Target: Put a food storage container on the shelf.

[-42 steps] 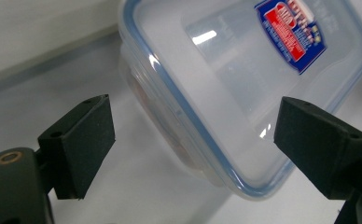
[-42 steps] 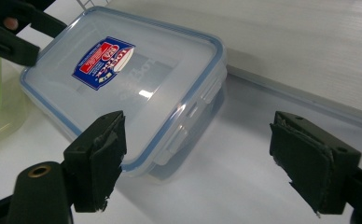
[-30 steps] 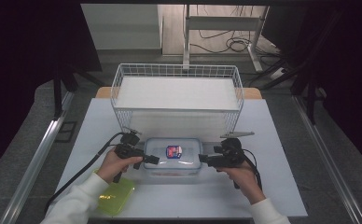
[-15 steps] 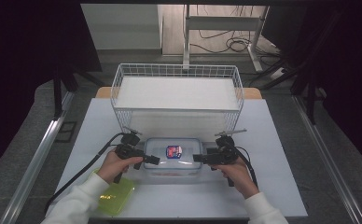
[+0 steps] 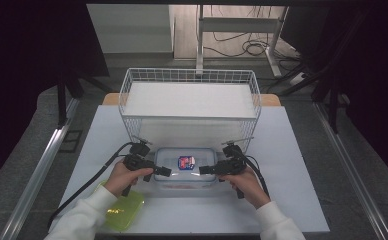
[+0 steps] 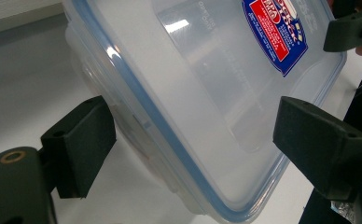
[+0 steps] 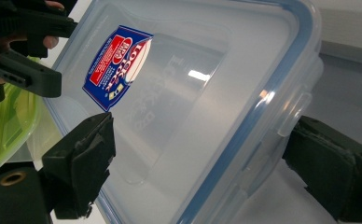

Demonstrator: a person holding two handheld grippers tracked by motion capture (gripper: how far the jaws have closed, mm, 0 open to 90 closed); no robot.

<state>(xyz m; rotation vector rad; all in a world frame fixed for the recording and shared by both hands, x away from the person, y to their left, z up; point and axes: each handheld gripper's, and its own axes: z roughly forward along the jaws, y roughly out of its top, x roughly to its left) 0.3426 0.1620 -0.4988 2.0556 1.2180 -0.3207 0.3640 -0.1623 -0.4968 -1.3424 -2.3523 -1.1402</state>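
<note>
Two grippers work my table [image 5: 302, 150]. Largest on it is the wire basket [image 5: 191, 95] at the back; in front of that sits the clear lidded container [image 5: 184, 167] with its red-and-blue label [image 5: 185, 161]. My left gripper [image 5: 163, 170] has its jaws spread around the container's left end, lid rim between them. My right gripper [image 5: 203, 170] straddles the right end likewise, jaws parted. Smallest, a green lid [image 5: 123, 212] lies near my left forearm.

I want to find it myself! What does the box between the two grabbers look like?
Find the white wire basket on the table. Just in front of it lies a clear plastic box with a blue-rimmed lid and a red-and-blue sticker, unlike the yellow-green lid nearby.
</note>
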